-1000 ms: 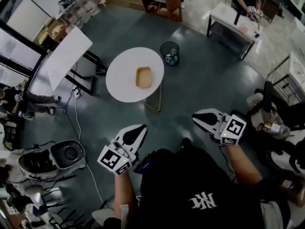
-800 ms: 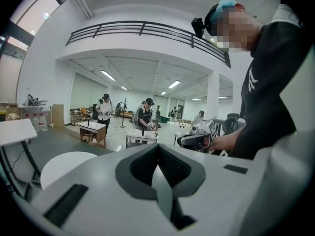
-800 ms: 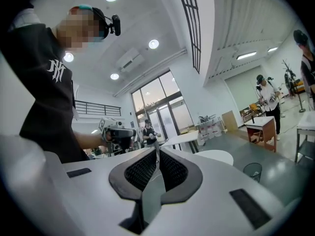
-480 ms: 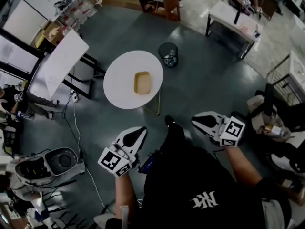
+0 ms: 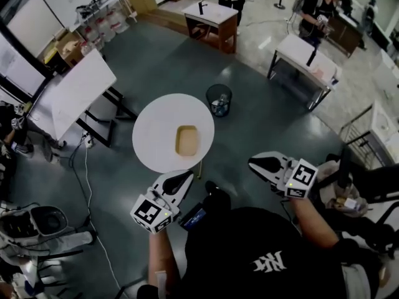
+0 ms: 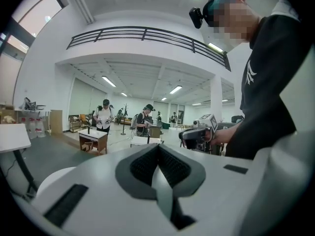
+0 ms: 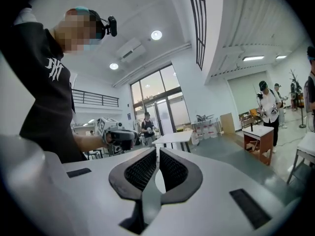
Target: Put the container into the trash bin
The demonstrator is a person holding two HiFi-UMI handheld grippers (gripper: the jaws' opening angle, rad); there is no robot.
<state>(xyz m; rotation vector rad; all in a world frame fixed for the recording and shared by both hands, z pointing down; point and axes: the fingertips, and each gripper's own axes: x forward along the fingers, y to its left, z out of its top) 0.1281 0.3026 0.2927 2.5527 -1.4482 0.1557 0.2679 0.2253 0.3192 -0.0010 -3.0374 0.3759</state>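
A tan, shallow container (image 5: 186,139) lies alone on a round white table (image 5: 156,136) in the head view. A black mesh trash bin (image 5: 219,99) stands on the floor just beyond the table's far right side. My left gripper (image 5: 185,178) hangs shut and empty a little short of the table's near edge. Farther right, my right gripper (image 5: 253,163) is also shut and empty, over the floor. In the left gripper view the pads (image 6: 158,149) meet with nothing between them. The right gripper view shows its jaws (image 7: 157,154) pressed together, empty.
A tilted white board on a black stand (image 5: 72,92) is left of the table. Wooden desk (image 5: 211,17) and white table (image 5: 308,58) stand farther back, with people near them. A wire cart (image 5: 371,126) and bags (image 5: 346,198) sit at the right; cables and equipment (image 5: 34,226) at the left.
I have walked toward the round table: it and the bin now lie closer in the head view. Both grippers came along with me, still shut and empty.
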